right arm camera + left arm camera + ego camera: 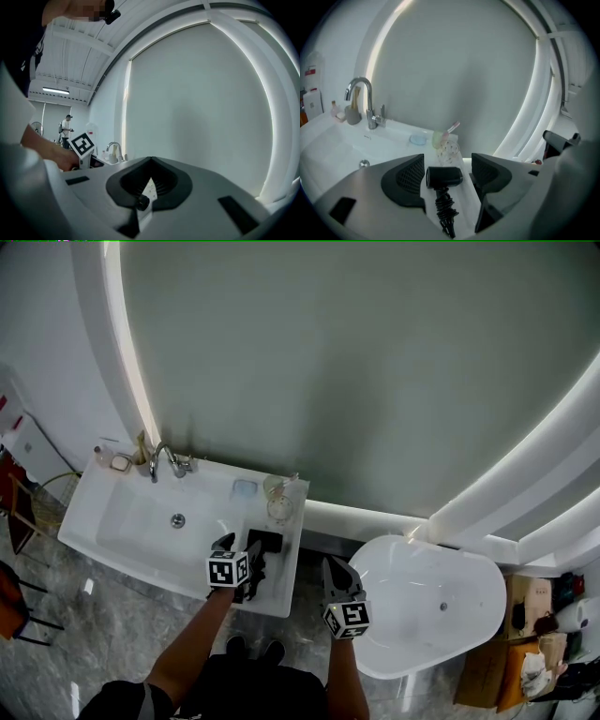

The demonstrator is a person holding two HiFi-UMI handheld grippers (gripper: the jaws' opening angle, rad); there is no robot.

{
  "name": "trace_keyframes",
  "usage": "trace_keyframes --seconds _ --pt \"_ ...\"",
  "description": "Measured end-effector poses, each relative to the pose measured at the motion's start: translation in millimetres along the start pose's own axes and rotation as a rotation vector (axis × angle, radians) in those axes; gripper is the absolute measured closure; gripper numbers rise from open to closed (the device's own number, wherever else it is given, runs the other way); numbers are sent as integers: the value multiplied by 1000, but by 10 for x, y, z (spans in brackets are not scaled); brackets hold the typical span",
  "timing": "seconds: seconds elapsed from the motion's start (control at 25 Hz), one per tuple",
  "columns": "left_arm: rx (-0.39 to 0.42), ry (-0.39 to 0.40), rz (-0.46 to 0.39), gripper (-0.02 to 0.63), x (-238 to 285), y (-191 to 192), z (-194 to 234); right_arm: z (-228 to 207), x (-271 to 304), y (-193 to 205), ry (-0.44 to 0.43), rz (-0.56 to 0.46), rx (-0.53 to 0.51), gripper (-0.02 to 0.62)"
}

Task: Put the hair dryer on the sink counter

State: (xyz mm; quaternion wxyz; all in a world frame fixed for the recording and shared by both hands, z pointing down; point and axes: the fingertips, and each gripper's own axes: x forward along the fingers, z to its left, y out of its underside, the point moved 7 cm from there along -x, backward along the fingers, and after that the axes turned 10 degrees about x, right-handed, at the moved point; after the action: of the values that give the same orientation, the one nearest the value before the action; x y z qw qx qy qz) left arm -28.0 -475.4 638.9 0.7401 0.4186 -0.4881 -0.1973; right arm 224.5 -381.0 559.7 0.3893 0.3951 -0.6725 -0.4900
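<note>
The black hair dryer (266,541) lies flat on the right-hand ledge of the white sink counter (279,585), its coiled cord (446,209) trailing toward me. In the left gripper view the hair dryer (444,177) shows below and between the jaws, which stand wide apart and touch nothing. My left gripper (239,546) hovers open over the counter's front, just left of the dryer. My right gripper (336,568) hangs off the counter's right end, above the floor, with its jaw tips together and nothing held; in its own view the right gripper (150,162) points nearly level at the grey wall.
A chrome faucet (161,461) stands behind the basin (141,521). A blue dish (245,488) and a glass cup with a toothbrush (279,507) sit behind the dryer. A white bathtub (427,615) is at the right, with boxes (530,610) beyond. A person (65,126) stands far off.
</note>
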Motion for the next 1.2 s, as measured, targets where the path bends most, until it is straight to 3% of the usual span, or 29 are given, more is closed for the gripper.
trace_keyframes --seconds 0.2,0.6,0.8,1.2 --pt "99 -5 -233 308 -624 -261 -35 109 6 5 -8 7 -6 568" --pt "260 0 -529 304 -1452 -317 -88 296 -74 39 -23 3 -13 568" --pt "361 42 -564 304 -1608 -205 -175 417 -121 61 -26 -11 16 568" --pt "316 47 -579 304 -1727 -48 -110 536 -139 44 -18 -37 26 568"
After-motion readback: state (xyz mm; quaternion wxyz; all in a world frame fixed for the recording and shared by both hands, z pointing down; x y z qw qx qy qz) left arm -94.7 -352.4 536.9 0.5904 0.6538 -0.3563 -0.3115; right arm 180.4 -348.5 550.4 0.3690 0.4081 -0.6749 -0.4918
